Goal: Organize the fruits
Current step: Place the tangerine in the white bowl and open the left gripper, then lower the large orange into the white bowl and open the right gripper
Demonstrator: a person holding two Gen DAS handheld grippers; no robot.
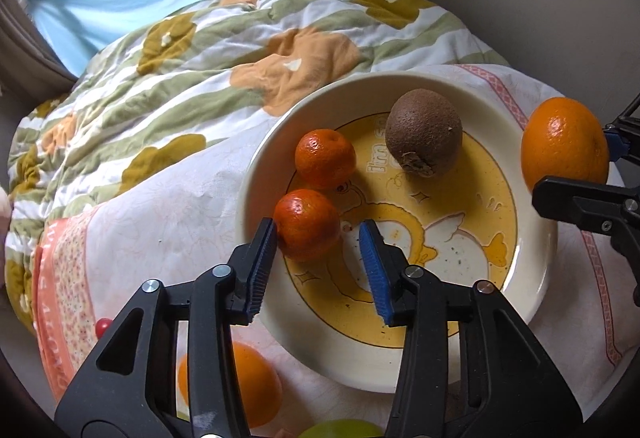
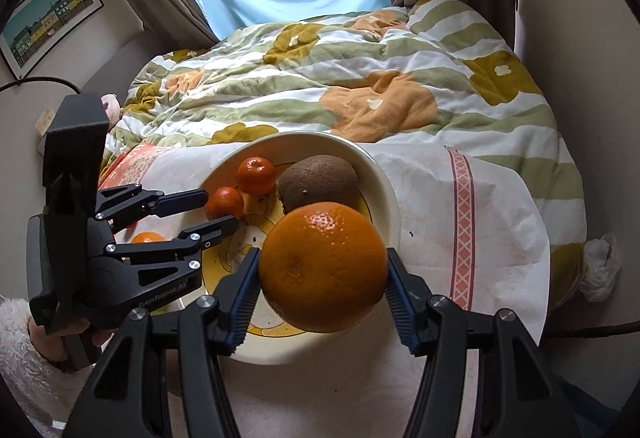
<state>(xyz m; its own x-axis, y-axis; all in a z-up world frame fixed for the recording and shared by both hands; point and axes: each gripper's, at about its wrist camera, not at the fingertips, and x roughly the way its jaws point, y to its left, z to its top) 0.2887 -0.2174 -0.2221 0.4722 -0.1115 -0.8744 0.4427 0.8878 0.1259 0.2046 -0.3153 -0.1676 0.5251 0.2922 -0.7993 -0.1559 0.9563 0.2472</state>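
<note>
A cream plate (image 1: 536,262) with a yellow cartoon print holds two small mandarins (image 1: 325,159) (image 1: 307,224) and a brown kiwi (image 1: 425,137). My left gripper (image 1: 318,266) is open over the plate's near side; the nearer mandarin lies just past its fingertips, against the left finger. My right gripper (image 2: 322,292) is shut on a large orange (image 2: 323,265) and holds it above the plate's (image 2: 384,194) near right rim. That orange also shows in the left wrist view (image 1: 564,144). The left gripper shows in the right wrist view (image 2: 222,208).
The plate sits on a white cloth (image 2: 492,238) with pink trim over a small table. Another orange (image 1: 256,382), a green fruit (image 1: 340,430) and a small red fruit (image 1: 103,326) lie on the cloth near me. A bed with a flowered quilt (image 1: 200,78) lies behind.
</note>
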